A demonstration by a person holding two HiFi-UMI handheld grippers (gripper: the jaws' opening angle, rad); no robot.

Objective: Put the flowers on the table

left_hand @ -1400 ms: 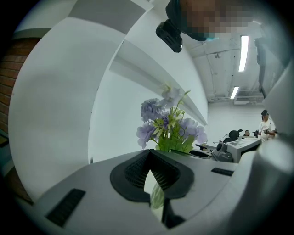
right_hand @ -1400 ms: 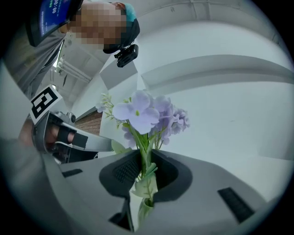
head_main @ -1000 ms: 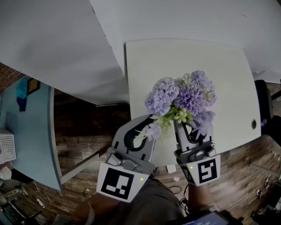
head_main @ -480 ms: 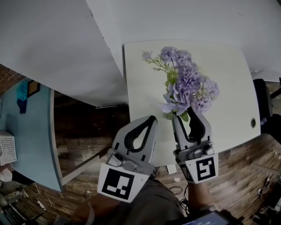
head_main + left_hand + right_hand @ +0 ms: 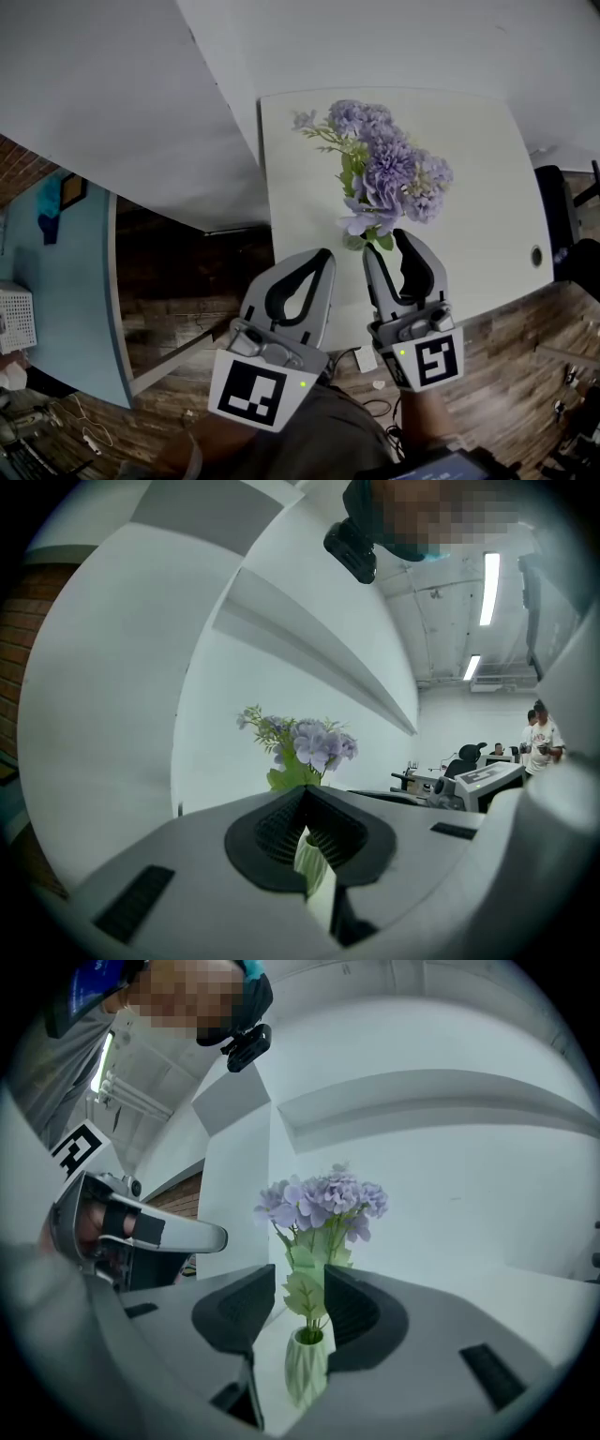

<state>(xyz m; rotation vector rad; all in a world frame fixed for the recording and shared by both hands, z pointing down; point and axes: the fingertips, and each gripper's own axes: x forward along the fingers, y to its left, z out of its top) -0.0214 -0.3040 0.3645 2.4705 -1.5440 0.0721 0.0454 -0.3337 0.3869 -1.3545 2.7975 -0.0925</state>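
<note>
Since a second ago the flowers (image 5: 384, 178) have gone from hanging over the jaws to standing further out, upright in their vase (image 5: 307, 1365) on the table (image 5: 487, 131). The right gripper (image 5: 387, 246) has just been opening its jaws. They're spread now, pads clear of the vase, which sits between and just ahead of the tips with its lower leaves in the gap. The left gripper (image 5: 321, 255) is clenched on nothing, just left of the right one, and the vase shows beyond its tips.

This reads as placed and released, with only the back-out left.

Room: the vase is near the table's near edge and closer to its left edge. Bare top lies beyond and to the right of the jaws. A straight pull-back along the jaw line looks clear. A sideways swing risks clipping the leaves or vase and tipping it.
</note>
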